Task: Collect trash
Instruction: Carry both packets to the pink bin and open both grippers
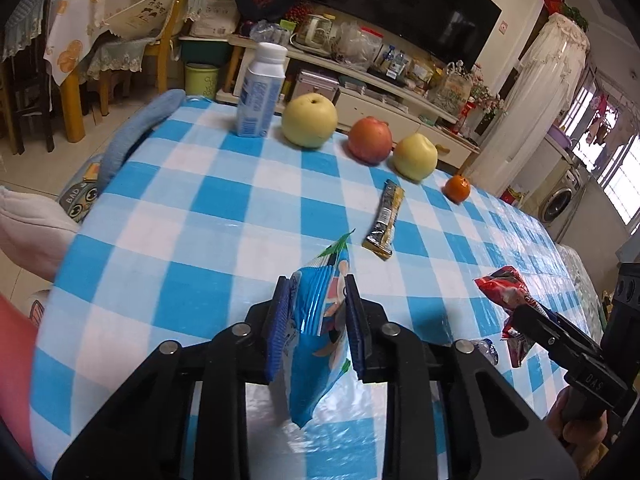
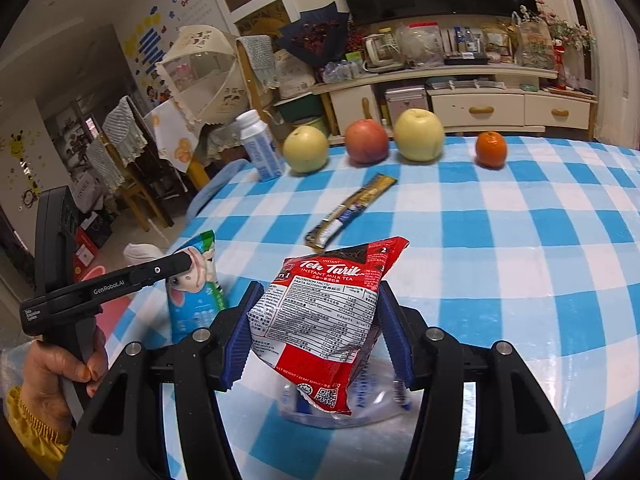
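Observation:
My left gripper (image 1: 316, 280) is shut on a blue snack wrapper (image 1: 316, 320), which hangs crumpled between the blue pads above the checked tablecloth (image 1: 200, 200). In the right wrist view the same wrapper (image 2: 196, 304) shows at the left under the left gripper (image 2: 180, 264). The right gripper (image 2: 320, 284) is shut on a red instant milk tea packet (image 2: 320, 312), lifted off the cloth; from the left wrist view this packet (image 1: 502, 286) sits at the right edge. A black and gold stick sachet (image 1: 386, 216) lies flat on the cloth ahead of both grippers. A clear plastic bag (image 2: 372, 400) lies under the red packet.
Along the far table edge stand a white milk bottle (image 1: 262, 92), a yellow pear (image 1: 309, 120), a red apple (image 1: 370, 140), a second yellow pear (image 1: 415, 157) and an orange (image 1: 457, 188). A hand (image 2: 52, 364) grips the left tool's handle. Chairs and a cabinet lie beyond.

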Demonstrator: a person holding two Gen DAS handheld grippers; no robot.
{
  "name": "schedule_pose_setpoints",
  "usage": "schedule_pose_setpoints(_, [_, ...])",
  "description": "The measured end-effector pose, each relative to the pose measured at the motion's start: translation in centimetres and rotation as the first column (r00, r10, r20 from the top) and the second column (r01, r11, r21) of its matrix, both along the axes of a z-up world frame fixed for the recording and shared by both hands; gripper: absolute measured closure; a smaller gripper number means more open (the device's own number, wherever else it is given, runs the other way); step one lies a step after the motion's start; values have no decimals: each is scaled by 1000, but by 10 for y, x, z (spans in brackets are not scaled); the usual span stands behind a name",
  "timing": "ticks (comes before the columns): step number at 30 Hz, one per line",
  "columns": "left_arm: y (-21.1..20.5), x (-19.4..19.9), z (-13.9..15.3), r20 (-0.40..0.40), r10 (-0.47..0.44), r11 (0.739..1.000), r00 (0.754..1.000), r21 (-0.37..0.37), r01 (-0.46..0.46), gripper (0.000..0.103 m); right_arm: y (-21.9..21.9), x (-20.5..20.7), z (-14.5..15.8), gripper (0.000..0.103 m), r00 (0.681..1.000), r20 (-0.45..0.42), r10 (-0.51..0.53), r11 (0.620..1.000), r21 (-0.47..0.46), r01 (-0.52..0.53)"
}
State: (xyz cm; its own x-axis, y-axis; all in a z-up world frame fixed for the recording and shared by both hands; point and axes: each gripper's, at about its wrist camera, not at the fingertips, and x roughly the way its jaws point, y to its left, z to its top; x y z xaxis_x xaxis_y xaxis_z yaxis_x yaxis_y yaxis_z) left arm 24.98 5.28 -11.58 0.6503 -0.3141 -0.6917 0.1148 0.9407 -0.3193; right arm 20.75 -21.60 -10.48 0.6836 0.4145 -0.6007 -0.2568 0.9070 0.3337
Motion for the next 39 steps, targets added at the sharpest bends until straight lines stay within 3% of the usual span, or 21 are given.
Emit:
schedule_pose_setpoints(11, [22, 0, -11, -43, 9, 1000, 999, 6, -9, 72, 41, -1, -4, 45, 998, -8, 61, 998, -34, -62])
schedule_pose_setpoints(13, [20, 2, -17, -80, 16, 999, 997, 34, -13, 54, 46, -1, -7, 45, 997, -12, 71, 996, -44, -72])
schedule_pose_setpoints(14, [18, 2, -20, -95, 17, 998, 995, 59, -12, 51, 49, -1, -8, 45, 997, -12, 75, 996, -51, -76])
schedule_pose_setpoints(16, [13, 2, -24, -107, 16, 996, 994, 88, -6, 36, 53, -1, -9, 45, 996, -13, 85, 994, -68, -86])
schedule_pose_setpoints(18, [8, 1, -27, -120, 21, 994, 993, 111, -7, 30, 57, -2, -11, 45, 995, -12, 96, 992, -83, -96])
schedule_pose_setpoints(22, [-4, 3, -40, -171, 40, 991, 984, 135, -17, 29, 65, -2, -16, 45, 992, -12, 124, 983, -135, -124])
schedule_pose_setpoints(31, [-17, 18, -49, -166, 107, 983, 980, 168, -79, 29, 74, -3, -42, 43, 966, -111, 234, 942, -219, -253])
schedule_pose_setpoints(37, [-38, 26, -55, -134, 109, 948, 985, 311, -63, 29, 68, -3, -44, 35, 958, -140, 251, 944, -183, -274])
schedule_pose_setpoints(39, [-44, 25, -57, -123, 96, 931, 988, 362, -45, 29, 67, -4, -43, 26, 959, -137, 248, 945, -184, -271])
